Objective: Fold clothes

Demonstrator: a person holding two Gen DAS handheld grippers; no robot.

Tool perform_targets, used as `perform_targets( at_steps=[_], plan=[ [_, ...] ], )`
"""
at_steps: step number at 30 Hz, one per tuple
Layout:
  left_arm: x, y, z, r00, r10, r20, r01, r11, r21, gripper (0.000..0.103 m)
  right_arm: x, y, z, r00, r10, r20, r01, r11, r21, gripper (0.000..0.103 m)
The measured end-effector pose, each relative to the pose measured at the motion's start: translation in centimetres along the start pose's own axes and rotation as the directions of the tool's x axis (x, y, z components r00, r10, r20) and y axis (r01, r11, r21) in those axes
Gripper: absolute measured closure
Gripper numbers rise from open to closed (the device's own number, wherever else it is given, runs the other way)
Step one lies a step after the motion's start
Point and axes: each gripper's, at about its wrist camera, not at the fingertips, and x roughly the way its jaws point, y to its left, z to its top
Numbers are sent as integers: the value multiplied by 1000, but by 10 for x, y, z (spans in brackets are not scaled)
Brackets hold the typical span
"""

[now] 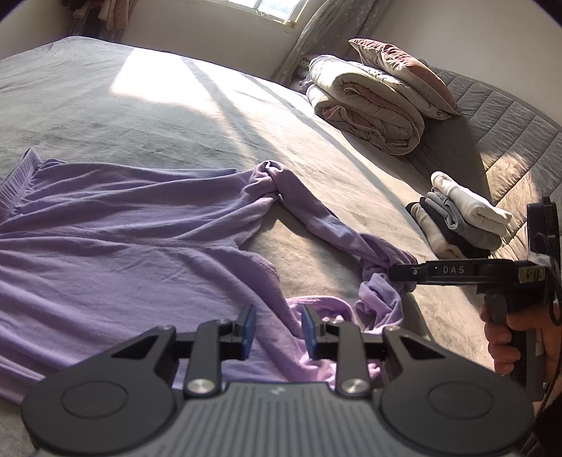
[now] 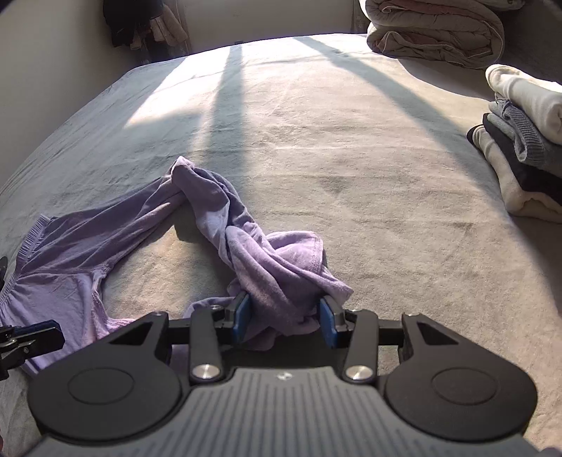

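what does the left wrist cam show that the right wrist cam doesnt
Only the left wrist view shows the window, the pillow on the folded duvet, the hand holding the right gripper from the side, and the shirt body spread wide.

Only the right wrist view shows the bunched sleeve end filling the gap between the right gripper's blue pads.

Both show the purple shirt, the grey bed, the folded duvet and the stack of folded clothes.
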Motion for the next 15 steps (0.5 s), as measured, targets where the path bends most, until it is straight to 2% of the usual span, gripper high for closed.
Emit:
perform_targets(
  at_steps=[6,7,8,9,15],
  plan=[
    [21,-6,-5,998,-14,-69,16,999,33,74,20,9,21,1000,-19,19,21,994,-104,58],
    [24,-4,-5,997,-16,-77,18,999,31,74,24,10,22,1000,-20,14,21,992,-121,66],
    [25,-3,-5,997,-19,-80,21,999,29,74,28,11,24,1000,-27,11,28,989,-142,84],
    [25,-2,-5,996,-24,-83,26,999,25,74,31,12,26,999,-40,12,42,987,-156,89],
    [26,2,-4,995,-45,-94,46,999,7,74,36,4,54,995,-85,55,93,985,-148,92]
  ],
)
